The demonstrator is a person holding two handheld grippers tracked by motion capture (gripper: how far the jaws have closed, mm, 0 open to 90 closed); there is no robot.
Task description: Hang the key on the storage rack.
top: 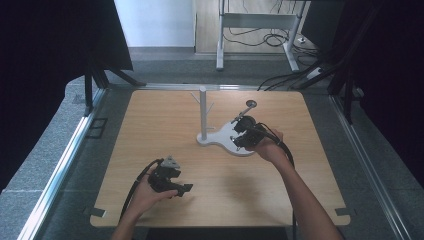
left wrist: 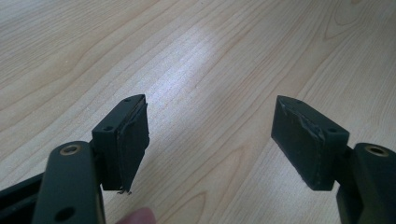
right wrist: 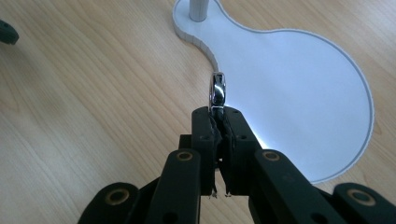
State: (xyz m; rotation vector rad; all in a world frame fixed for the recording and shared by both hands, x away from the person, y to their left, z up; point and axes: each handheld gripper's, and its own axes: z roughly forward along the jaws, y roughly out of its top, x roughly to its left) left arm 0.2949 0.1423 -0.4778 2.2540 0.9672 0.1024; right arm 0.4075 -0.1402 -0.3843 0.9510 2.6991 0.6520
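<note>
Two grippers over wooden table [top: 165,107]. White stand [top: 220,136] near table centre: flat base, upright post with pegs. Left gripper [left wrist: 210,135] near front edge, well apart from stand, jaws spread wide, nothing between them. Right gripper [right wrist: 218,122] above stand base edge, jaws pressed together, pinching small shiny metal ring [right wrist: 218,89], held upright on edge

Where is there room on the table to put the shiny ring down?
The wooden table is bare left of the white stand, and along the near edge between the left hand-held gripper and the person's right forearm. It is crowded by the stand's post, where the right hand-held gripper holds the ring.
</note>
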